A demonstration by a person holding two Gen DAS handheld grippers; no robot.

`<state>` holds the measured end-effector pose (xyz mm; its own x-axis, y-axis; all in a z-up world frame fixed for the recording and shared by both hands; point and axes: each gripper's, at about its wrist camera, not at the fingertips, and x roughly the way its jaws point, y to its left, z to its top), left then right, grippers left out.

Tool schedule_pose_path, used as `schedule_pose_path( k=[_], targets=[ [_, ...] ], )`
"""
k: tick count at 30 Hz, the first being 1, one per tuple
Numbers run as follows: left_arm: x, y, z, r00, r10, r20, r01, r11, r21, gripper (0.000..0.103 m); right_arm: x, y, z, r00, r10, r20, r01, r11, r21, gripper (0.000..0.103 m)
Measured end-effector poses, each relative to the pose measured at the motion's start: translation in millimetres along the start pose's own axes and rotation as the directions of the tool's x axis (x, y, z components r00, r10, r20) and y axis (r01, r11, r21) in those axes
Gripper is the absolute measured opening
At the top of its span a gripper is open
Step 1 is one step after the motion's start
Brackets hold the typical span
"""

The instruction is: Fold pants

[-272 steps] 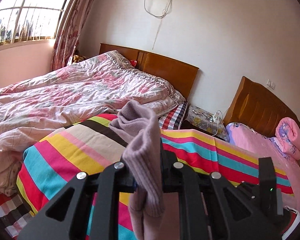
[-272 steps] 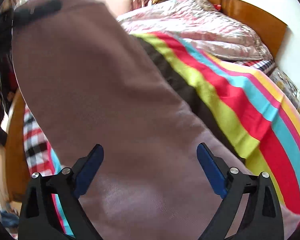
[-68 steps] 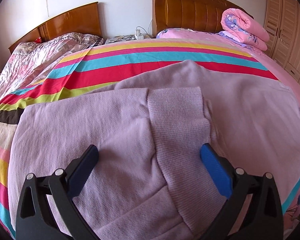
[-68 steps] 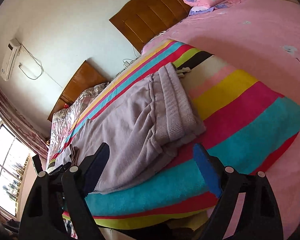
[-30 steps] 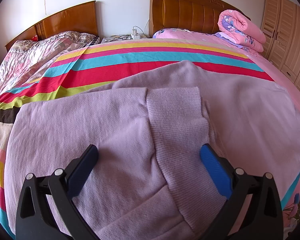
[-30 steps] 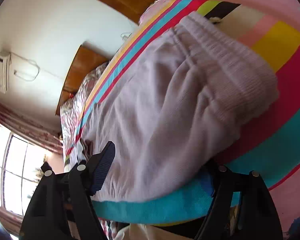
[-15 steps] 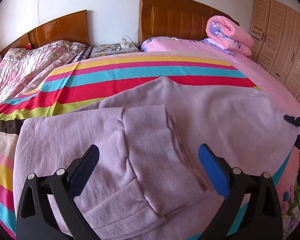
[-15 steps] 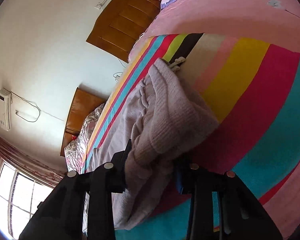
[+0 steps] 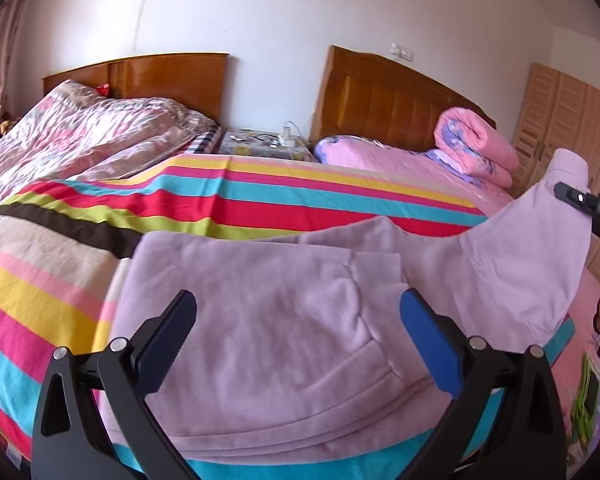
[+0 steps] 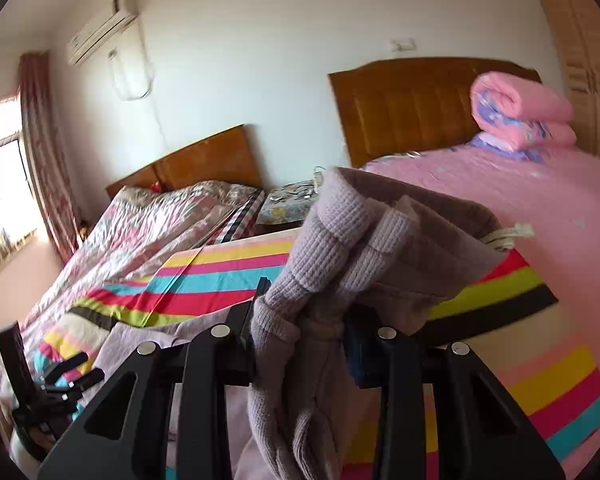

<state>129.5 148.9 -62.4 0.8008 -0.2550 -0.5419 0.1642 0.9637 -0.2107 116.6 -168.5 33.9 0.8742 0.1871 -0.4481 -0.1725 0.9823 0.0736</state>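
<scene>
Gripping 1 pants (image 10: 340,240) in rt gripper (image 10: 300,344); 2 beds.

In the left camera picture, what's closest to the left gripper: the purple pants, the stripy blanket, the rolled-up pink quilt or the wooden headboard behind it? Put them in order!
From the left gripper, nearest first:
1. Purple pants, lying right between its open fingers.
2. Stripy blanket, spread under the pants and stretching away beyond them.
3. Rolled-up pink quilt, far right, at the head of the pink bed.
4. Wooden headboard, behind the quilt against the wall.
</scene>
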Motion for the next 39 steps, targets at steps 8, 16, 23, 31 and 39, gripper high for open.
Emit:
schedule_pose_path(
  k=[8, 16, 23, 31, 39],
  targets=[
    [-40.4, 108.6, -19.8, 0.996, 0.094, -0.003, -0.090, 0.949, -0.301, 0.101, 73.5, 226.4, -145.5, 0.951, 0.024, -0.307, -0.241, 0.681, -0.692, 0.031],
    [-45.8, 103.5, -30.6, 0.969, -0.246, -0.013, 0.223, 0.899, -0.378, 0.101, 43.5, 197.9, -119.4, 0.978, 0.135, -0.160, -0.205, 0.775, -0.599, 0.029],
    [20.4, 55.0, -8.3, 0.808, -0.565, -0.170, 0.435, 0.765, -0.475, 0.101, 41.3, 216.5, -127.7, 0.986, 0.106, -0.125, -0.162, 0.737, -0.656, 0.029],
    [90.6, 21.1, 0.1, 0.787, -0.423, -0.450, 0.259, 0.888, -0.381, 0.096, 34.1, 210.2, -129.0, 0.975, 0.152, -0.165, -0.223, 0.719, -0.658, 0.051],
    [28.0, 66.0, -21.0, 0.883, -0.401, -0.244, 0.224, 0.817, -0.532, 0.097, 37.3, 211.9, -152.4, 0.986, 0.100, -0.131, -0.165, 0.628, -0.761, 0.052]
  ],
)
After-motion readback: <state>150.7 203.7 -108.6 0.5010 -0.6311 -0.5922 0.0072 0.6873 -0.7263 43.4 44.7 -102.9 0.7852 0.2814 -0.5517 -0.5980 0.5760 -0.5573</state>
